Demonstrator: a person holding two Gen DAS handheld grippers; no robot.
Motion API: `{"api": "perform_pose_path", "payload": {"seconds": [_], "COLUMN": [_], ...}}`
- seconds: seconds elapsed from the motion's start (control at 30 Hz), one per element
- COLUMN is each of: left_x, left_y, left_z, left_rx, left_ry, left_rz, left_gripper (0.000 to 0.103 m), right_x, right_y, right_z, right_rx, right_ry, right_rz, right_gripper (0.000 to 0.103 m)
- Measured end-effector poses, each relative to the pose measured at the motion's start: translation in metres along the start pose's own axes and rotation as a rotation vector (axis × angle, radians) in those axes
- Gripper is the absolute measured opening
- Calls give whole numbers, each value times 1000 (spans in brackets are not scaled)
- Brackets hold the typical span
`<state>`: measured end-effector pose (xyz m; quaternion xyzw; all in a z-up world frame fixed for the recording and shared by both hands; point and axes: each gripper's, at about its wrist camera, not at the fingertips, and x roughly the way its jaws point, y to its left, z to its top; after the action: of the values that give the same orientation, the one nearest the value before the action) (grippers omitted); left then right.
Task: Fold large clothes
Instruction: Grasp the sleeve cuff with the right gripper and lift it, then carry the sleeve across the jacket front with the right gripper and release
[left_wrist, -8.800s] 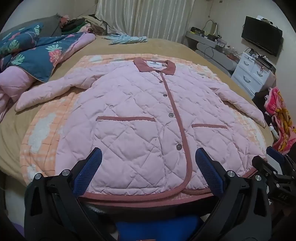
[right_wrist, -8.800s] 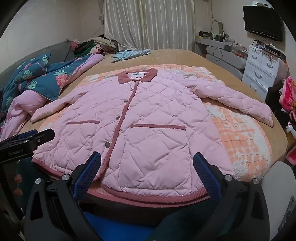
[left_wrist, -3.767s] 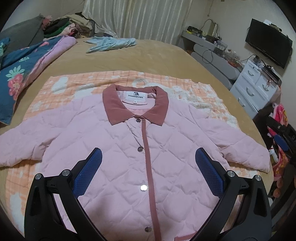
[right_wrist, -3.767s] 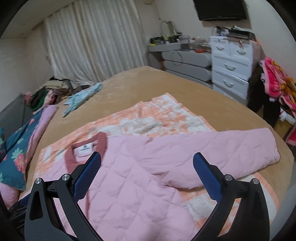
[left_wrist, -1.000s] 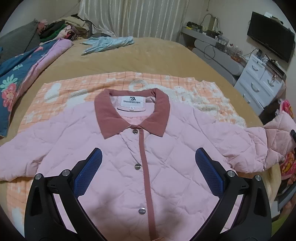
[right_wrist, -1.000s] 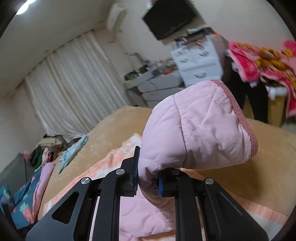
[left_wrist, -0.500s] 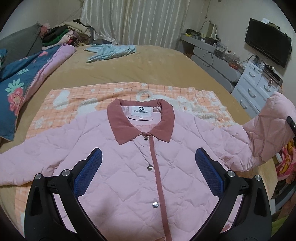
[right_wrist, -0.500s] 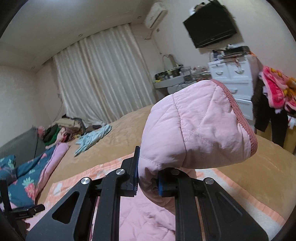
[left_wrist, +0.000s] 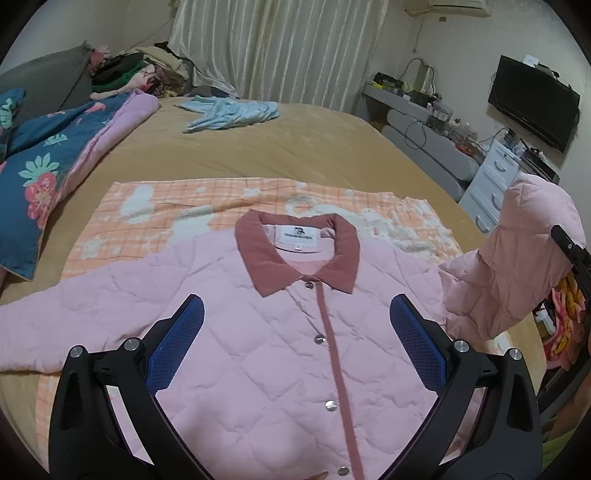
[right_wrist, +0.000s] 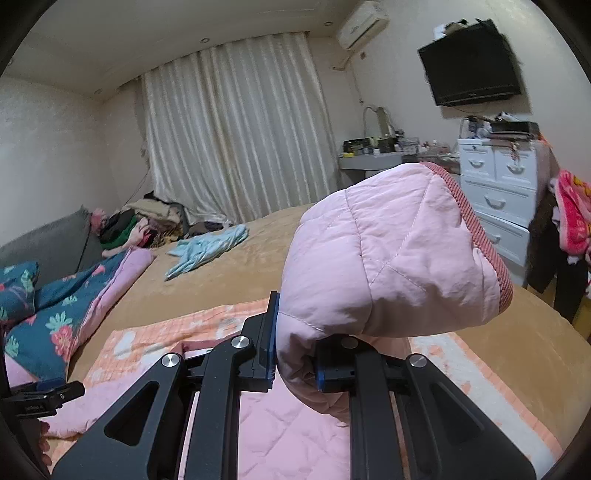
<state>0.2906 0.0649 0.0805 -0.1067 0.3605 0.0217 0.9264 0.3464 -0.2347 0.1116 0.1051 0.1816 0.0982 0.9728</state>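
Nearest, right gripper with jaws pinching the sleeve cuff, now lifted clear of the bed where seconds ago it lay flat beside the pink quilted jacket. Left gripper hovering above jacket front, jaws spread, empty. Beyond the collar, orange checked blanket. Sleeve fold likely starting.

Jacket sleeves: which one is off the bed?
The sleeve pinched in the right claw, raised at the dresser side; the other sleeve lies flat.
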Motion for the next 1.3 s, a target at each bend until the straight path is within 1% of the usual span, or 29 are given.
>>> {"api": "perform_pose_path", "payload": {"seconds": [0.27,0.4,0.53,0.63,0.77,0.83,0.97,1.07,1.17,1.27,1.3], "left_x": [-7,-8,-8,-5,0,-1,0,5,13,19,20], "left_y": [29,44,57,72,93,102,110,112,118,125,127], "left_z": [-3,-9,-18,-22,-27,-30,-36,-39,-42,-45,-46], "left_rx": [-43,-54,-56,-92,-150,-181,-216,-224,-262,-319,-335], "left_ry": [-17,-22,-43,-39,-29,-37,-54,-43,-26,-4,-2], "left_rz": [3,33,83,98,73,57,29,9,-34,-110,-125], "left_gripper": [95,95,95,95,95,95,95,95,95,95,95], "right_x": [8,16,26,35,43,48,58,66,71,77,80], "right_y": [55,86,109,129,149,158,174,186,196,204,207], "right_z": [-8,-16,-26,-37,-52,-61,-80,-92,-109,-128,-134], "right_rx": [-60,-101,-136,-157,-209,-235,-280,-321,-373,-428,-441], "right_ry": [22,33,54,75,89,98,124,136,153,182,194], "right_rz": [64,101,132,163,186,190,201,204,210,221,226], "right_gripper": [14,14,14,14,14,14,14,15,15,15,16]}}
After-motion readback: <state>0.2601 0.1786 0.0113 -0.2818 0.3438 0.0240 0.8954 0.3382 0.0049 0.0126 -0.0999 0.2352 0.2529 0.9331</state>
